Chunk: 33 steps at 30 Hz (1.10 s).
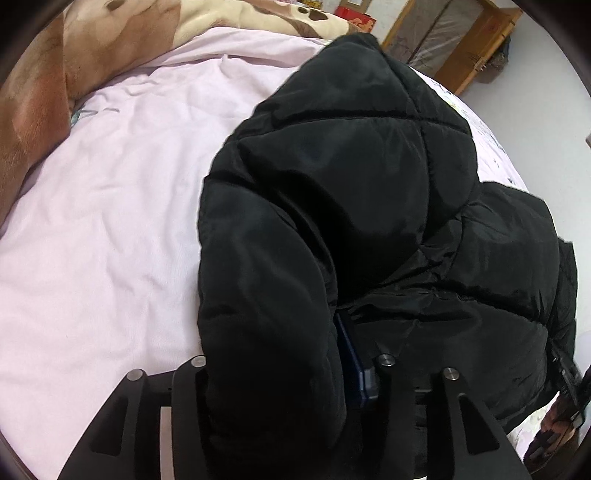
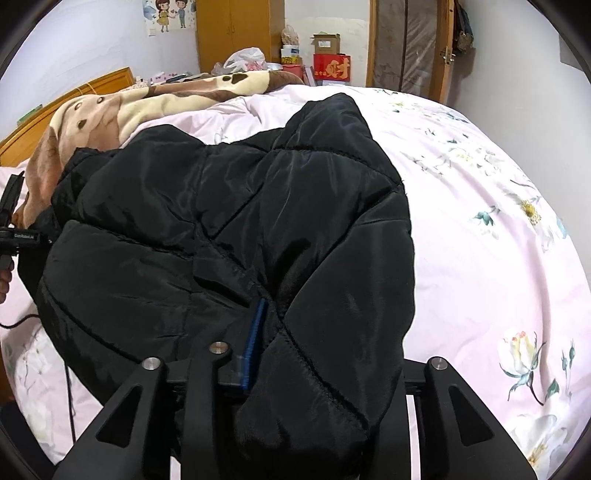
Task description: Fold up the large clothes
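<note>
A black quilted puffer jacket [image 1: 351, 206] lies bunched on a pink bed sheet [image 1: 110, 221]. My left gripper [image 1: 291, 373] is shut on a thick fold of the jacket; fabric bulges between the jaws and one blue pad [image 1: 354, 369] shows. In the right wrist view the same jacket [image 2: 221, 221] fills the middle. My right gripper [image 2: 306, 365] is shut on another thick fold of it, with one blue pad [image 2: 255, 343] showing. The other gripper [image 2: 14, 229] and a hand show at the left edge.
A brown and cream plush blanket [image 2: 122, 107] lies at the head of the bed, by a wooden headboard [image 2: 74, 92]. The sheet has a flower print [image 2: 517, 206] on the right. Boxes, a bag and a wardrobe [image 2: 236, 33] stand behind the bed.
</note>
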### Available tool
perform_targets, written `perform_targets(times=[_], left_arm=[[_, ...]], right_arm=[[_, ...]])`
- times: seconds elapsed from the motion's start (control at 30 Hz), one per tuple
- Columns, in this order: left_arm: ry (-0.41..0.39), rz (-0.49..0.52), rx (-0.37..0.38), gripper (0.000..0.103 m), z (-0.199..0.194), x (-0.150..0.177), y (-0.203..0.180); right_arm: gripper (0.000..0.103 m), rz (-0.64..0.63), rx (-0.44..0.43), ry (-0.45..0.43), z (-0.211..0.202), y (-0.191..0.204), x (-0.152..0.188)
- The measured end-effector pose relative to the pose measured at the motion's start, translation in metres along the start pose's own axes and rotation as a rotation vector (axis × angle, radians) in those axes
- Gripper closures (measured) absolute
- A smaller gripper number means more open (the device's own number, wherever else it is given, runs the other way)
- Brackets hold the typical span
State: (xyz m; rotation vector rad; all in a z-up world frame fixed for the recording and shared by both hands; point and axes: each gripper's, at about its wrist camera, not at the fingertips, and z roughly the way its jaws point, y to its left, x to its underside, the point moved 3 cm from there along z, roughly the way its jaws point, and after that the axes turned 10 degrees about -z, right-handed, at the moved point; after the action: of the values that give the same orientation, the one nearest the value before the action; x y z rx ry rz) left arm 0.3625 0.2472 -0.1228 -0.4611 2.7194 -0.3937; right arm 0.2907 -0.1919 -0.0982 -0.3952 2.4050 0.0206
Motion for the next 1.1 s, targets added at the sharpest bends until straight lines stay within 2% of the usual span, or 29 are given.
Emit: perform_targets(times=[0.07, 0.3, 0.37, 0.43, 0.53, 0.6, 0.63, 0.73, 0.8, 0.9, 0.93, 1.0, 1.1], left_arm=[[0.004, -0.019, 0.004, 0.048, 0.005, -0.009, 0.005], [-0.059, -0.016, -0.009, 0.045, -0.016, -0.011, 0.012], [-0.084, 0.013, -0.038, 0.044, -0.027, -0.007, 0.008], [-0.102, 0.036, -0.064, 0.043, -0.038, -0.005, 0.004], [-0.145, 0.043, -0.082, 0.043, -0.056, -0.003, 0.0], [-0.204, 0.02, -0.112, 0.043, -0.072, -0.006, -0.002], [-0.228, 0.031, -0.116, 0.043, -0.077, -0.007, -0.005], [-0.267, 0.089, -0.093, 0.041, -0.089, -0.003, -0.025], [-0.267, 0.131, -0.121, 0.041, -0.079, -0.008, -0.041], [-0.239, 0.154, -0.124, 0.041, -0.053, -0.012, -0.059], [-0.24, 0.16, -0.147, 0.041, -0.044, -0.011, -0.066], [-0.228, 0.173, -0.202, 0.041, -0.023, -0.009, -0.068], [-0.209, 0.184, -0.217, 0.04, 0.005, -0.011, -0.06]], right_arm=[[0.057, 0.004, 0.013, 0.01, 0.002, -0.003, 0.003], [0.052, 0.091, -0.034, 0.022, -0.015, -0.016, 0.004], [0.045, 0.091, -0.037, 0.003, -0.026, -0.018, 0.002], [0.036, 0.073, 0.003, -0.005, -0.036, -0.019, 0.0], [0.034, 0.104, 0.014, -0.021, -0.051, -0.029, -0.004], [0.034, 0.141, 0.115, -0.004, -0.056, -0.042, -0.009], [0.034, 0.144, 0.156, -0.029, -0.062, -0.048, -0.015], [0.034, 0.117, 0.128, -0.075, -0.065, -0.045, -0.031], [0.034, 0.071, 0.084, -0.074, -0.052, -0.032, -0.042], [0.034, 0.011, 0.083, -0.027, -0.022, -0.015, -0.054], [0.034, 0.003, 0.069, -0.012, -0.009, -0.01, -0.058], [0.034, -0.008, 0.104, 0.033, 0.006, -0.007, -0.056], [0.034, -0.019, 0.109, 0.106, 0.032, -0.008, -0.053]])
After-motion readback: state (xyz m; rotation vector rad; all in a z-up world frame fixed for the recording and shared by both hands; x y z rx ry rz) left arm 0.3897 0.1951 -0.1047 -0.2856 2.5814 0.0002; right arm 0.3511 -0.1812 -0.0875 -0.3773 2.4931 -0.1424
